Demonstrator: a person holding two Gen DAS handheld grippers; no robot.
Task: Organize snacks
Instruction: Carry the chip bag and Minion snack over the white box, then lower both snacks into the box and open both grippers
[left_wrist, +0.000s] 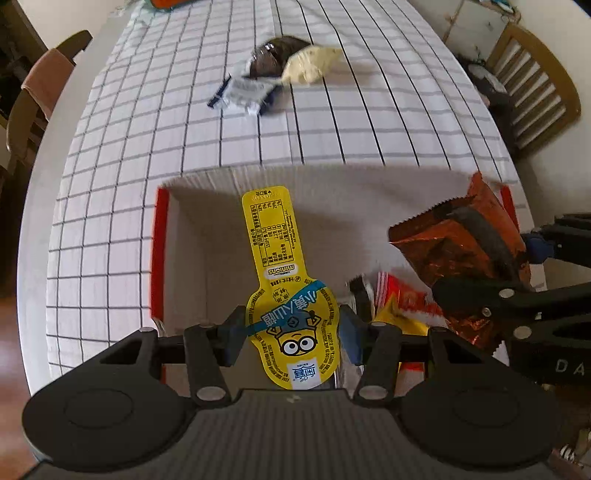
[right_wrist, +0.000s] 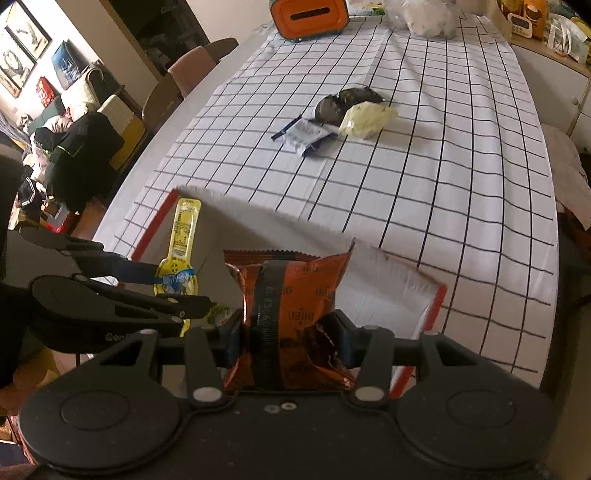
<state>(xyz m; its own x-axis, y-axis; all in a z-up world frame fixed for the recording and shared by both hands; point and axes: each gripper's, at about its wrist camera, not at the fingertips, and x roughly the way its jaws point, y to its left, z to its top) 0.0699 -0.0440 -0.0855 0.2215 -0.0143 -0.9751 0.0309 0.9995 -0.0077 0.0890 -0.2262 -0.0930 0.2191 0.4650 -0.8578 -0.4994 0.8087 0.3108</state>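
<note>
My left gripper (left_wrist: 291, 334) is shut on a yellow cartoon-printed snack pouch (left_wrist: 277, 266), held over a white cardboard box with red edges (left_wrist: 159, 251). My right gripper (right_wrist: 291, 339) is shut on an orange foil snack packet (right_wrist: 295, 295), also above the box (right_wrist: 388, 295). In the left wrist view that orange packet (left_wrist: 458, 243) hangs at the right over the box. A red and yellow packet (left_wrist: 402, 299) lies inside the box. In the right wrist view the yellow pouch (right_wrist: 183, 243) and the left gripper (right_wrist: 173, 291) show at the left.
Three loose snacks lie mid-table on the checked cloth (left_wrist: 332, 122): a dark packet (left_wrist: 273, 59), a pale yellow one (left_wrist: 310, 64) and a white-and-blue one (left_wrist: 245, 94). An orange box (right_wrist: 310, 16) and a white bag (right_wrist: 428, 14) stand at the far end. Chairs (left_wrist: 40, 85) flank the table.
</note>
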